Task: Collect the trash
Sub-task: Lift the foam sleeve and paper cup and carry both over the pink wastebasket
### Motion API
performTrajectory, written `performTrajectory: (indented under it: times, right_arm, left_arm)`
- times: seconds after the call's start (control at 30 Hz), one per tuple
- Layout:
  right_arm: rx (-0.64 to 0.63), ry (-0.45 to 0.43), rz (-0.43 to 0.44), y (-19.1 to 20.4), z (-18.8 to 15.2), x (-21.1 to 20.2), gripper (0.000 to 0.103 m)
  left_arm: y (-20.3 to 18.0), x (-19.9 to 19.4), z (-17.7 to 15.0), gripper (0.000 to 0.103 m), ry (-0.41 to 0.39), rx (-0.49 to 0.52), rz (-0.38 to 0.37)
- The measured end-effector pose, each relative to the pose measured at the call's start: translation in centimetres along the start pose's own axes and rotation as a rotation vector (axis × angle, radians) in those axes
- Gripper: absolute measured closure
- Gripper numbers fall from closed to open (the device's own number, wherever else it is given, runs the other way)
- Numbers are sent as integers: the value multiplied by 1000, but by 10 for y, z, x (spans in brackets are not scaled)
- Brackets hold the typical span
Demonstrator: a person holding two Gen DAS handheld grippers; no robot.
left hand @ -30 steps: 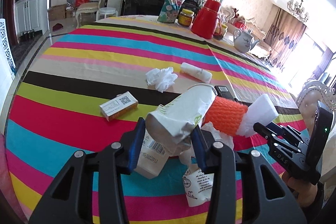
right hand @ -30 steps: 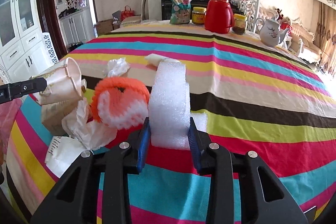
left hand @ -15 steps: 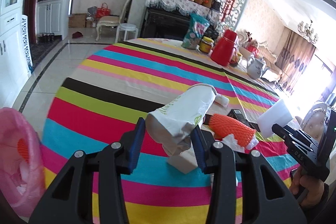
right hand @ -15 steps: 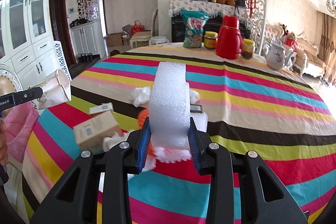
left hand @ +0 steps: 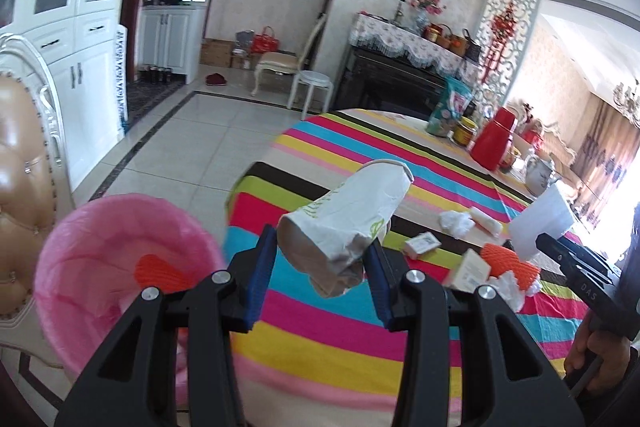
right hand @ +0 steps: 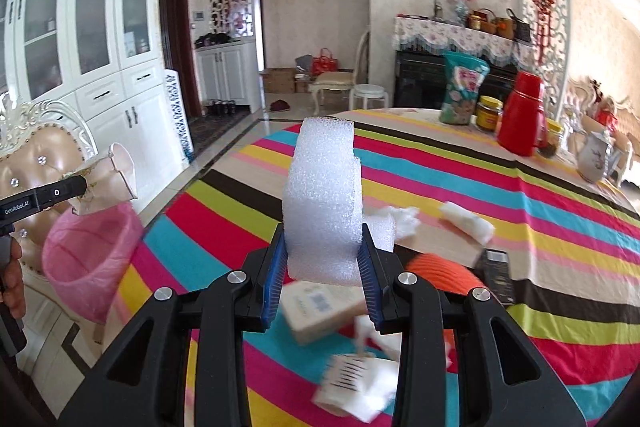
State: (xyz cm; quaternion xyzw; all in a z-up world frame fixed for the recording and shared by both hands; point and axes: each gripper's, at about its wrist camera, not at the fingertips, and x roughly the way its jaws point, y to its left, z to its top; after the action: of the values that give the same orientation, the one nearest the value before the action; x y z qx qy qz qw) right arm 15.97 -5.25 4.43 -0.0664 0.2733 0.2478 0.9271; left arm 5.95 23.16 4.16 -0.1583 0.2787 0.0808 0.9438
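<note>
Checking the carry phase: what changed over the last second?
Both grippers swung left off the table toward the pink-lined bin. The left gripper now has the paper cup just right of the bin. The right gripper trails over the table edge with the foam piece. Both grips unchanged; remaining litter untouched.

Open air lies above the pink-lined trash bin [left hand: 120, 267] beside the table edge [left hand: 240, 187]; a padded chair [left hand: 24, 187] crowds its far side.

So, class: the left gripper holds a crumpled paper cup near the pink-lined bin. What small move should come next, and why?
Probably swing the left gripper further left, over the pink-lined bin, then open: the paper cup is clamped between its fingers but hangs beside the bin's rim, not above the opening.
</note>
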Motion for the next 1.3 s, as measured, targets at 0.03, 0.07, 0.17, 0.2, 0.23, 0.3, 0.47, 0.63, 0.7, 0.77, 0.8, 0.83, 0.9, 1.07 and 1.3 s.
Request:
performTrajectory:
  times: [0.03, 0.07, 0.17, 0.2, 0.23, 0.3, 0.47, 0.63, 0.7, 0.77, 0.8, 0.83, 0.9, 1.07, 1.3]
  right_arm:
    - [-5, -1, 12, 8, 2, 1, 69]
    - [-11, -2, 26, 17, 4, 3, 69]
    - [-32, -6, 69, 45, 11, 8, 69]
    - [-39, -7, 84, 55, 14, 9, 69]
    - [-48, -8, 99, 66, 16, 11, 69]
    - [-64, -6, 128, 85, 18, 14, 69]
    - [-103, 2, 211, 141, 23, 22, 69]
    - [-150, 17, 278, 186, 24, 30, 69]
    - [-169, 22, 296, 201, 23, 31, 69]
    - [-179, 29, 312, 215, 24, 35, 69]
    - [-185, 32, 318, 220, 24, 37, 69]
    - [-193, 35, 325, 228, 24, 39, 69]
    - [-203, 42, 336, 239, 25, 44, 69]
    - [-233, 61, 360, 264, 21, 54, 69]
    - [-255, 90, 389, 286, 15, 67, 69]
  left_arm:
    - [10, -6, 0, 61, -7, -11, 17]
    - [20, -11, 0, 61, -13, -23, 35]
    - [45, -24, 0, 61, -27, -48, 78]
    - [54, -29, 0, 61, -34, -56, 100]
    - [59, -32, -1, 61, -37, -63, 110]
    - [75, -41, -3, 61, -45, -80, 132]
    - [105, -60, -8, 61, -59, -117, 195]
    - [129, -71, -12, 61, -64, -149, 240]
    - [135, -74, -14, 61, -67, -160, 255]
    - [142, -77, -17, 61, -69, -170, 270]
    - [145, -78, -18, 61, -69, -174, 274]
    - [148, -79, -19, 61, -68, -178, 279]
    - [151, -80, -20, 61, -67, -183, 286]
    - [160, -86, -22, 61, -71, -202, 303]
    - [168, -91, -21, 61, -76, -216, 317]
